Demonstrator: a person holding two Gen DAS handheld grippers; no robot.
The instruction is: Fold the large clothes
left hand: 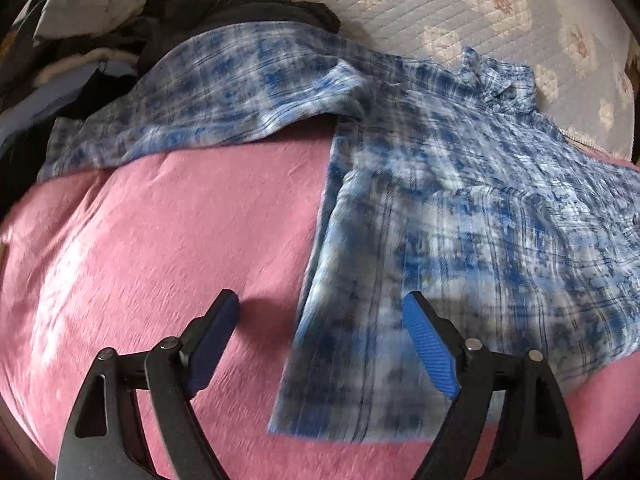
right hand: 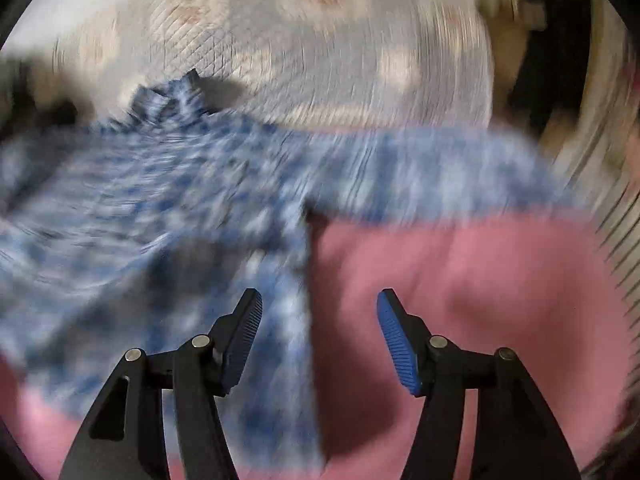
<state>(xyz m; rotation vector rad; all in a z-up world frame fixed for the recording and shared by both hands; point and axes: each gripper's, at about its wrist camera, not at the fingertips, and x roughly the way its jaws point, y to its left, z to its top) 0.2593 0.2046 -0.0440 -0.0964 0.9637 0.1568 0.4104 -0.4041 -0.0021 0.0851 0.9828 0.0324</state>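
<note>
Both sets of tongs hang over the bed, and neither holds anything. The left tongs (left hand: 320,340) stand wide apart, blue ribbed pads facing each other across empty air; the right tongs (right hand: 319,334) are apart too, nothing pinched between them.

The blue-and-white plaid button-up shirt (left hand: 460,208) lies spread flat on the pink fuzzy blanket (left hand: 160,240) covering the bed, collar toward the far edge where the pale quilted floral cover (left hand: 460,8) begins. One sleeve runs out toward the bed's left side, its cuff lying beside a heap of dark crumpled clothes (left hand: 168,28).

Here's the risk: the shirt's left side edge sits right below the left tongs, one pad above the pink blanket and the other above plaid. If they close too deep, they may well grab the blanket's pile along with the shirt and drag both. Closing too shallow could catch just one layer, and the fold would go crooked.

The right wrist view is smeared with blur, so the exact edge is hard to read, but the shirt's right side edge falls between the right tongs, plaid under one pad, pink under the other. The other sleeve (right hand: 440,168) stretches toward the bed's right side; left out there, it could trail and bunch when the body is folded.
</note>
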